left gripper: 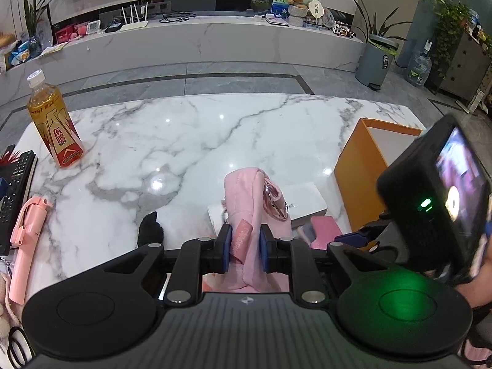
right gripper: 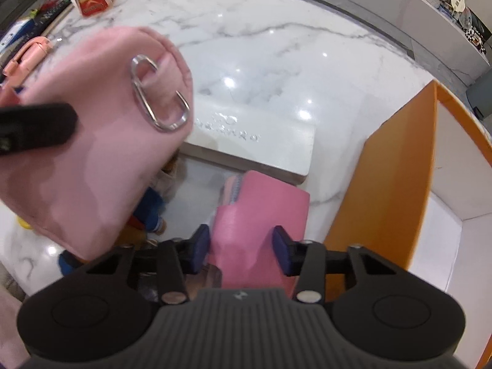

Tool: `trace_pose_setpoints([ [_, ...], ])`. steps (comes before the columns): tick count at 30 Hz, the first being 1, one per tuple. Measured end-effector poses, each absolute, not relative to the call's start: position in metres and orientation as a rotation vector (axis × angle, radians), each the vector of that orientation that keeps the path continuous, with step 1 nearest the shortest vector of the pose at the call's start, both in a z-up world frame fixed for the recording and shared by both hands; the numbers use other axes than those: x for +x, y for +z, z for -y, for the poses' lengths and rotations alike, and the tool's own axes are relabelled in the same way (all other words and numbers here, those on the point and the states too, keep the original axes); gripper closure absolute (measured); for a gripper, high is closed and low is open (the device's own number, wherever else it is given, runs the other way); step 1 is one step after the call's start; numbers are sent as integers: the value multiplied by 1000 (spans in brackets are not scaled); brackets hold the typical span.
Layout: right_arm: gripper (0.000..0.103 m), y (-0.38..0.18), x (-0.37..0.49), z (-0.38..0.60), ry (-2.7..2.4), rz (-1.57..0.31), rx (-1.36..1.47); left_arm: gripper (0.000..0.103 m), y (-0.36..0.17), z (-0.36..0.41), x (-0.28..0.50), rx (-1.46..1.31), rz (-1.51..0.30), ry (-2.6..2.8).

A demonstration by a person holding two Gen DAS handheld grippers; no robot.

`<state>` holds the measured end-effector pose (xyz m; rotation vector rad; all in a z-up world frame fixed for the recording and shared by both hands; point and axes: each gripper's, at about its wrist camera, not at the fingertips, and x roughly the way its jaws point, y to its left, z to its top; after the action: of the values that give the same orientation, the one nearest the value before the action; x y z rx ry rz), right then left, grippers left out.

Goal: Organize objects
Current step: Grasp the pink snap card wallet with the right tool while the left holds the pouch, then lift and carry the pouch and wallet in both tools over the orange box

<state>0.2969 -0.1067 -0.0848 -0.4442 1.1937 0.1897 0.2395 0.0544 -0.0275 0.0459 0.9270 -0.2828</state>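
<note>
A soft pink plush pouch (left gripper: 246, 215) is pinched in the left hand-held gripper (left gripper: 245, 247), lifted above the marble tabletop (left gripper: 184, 141); the right hand-held gripper (right gripper: 241, 250) is spread around a pink notebook (right gripper: 261, 212), seemingly bound for the orange box (right gripper: 393, 184).

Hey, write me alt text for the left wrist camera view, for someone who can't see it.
The left tongs are shut on a pink plush pouch with a metal ring, over a white marble table. An orange box stands to the right, a tea bottle far left, and the right tongs intrude at right.
</note>
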Motion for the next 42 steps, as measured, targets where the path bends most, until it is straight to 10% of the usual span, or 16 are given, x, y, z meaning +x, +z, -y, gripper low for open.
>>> trace_pose_setpoints([
  [11,103,-19,272,136,214,-1030,-241,81,-4,-42,218,81,-862,-246],
  [22,103,62,229,153,313,-907,-119,81,34,-7,194,148,-804,-260],
  [28,95,11,250,155,331,-1060,-178,81,2,-10,206,162,-859,-218],
  [32,54,-16,276,158,327,-1129,-215,81,-8,-20,212,143,-882,-221],
  [37,53,-49,309,141,334,-1251,-350,81,-14,-27,223,128,-892,-220],
  [42,31,-64,334,119,343,-1315,-517,81,-18,-40,231,79,-890,-239],
])
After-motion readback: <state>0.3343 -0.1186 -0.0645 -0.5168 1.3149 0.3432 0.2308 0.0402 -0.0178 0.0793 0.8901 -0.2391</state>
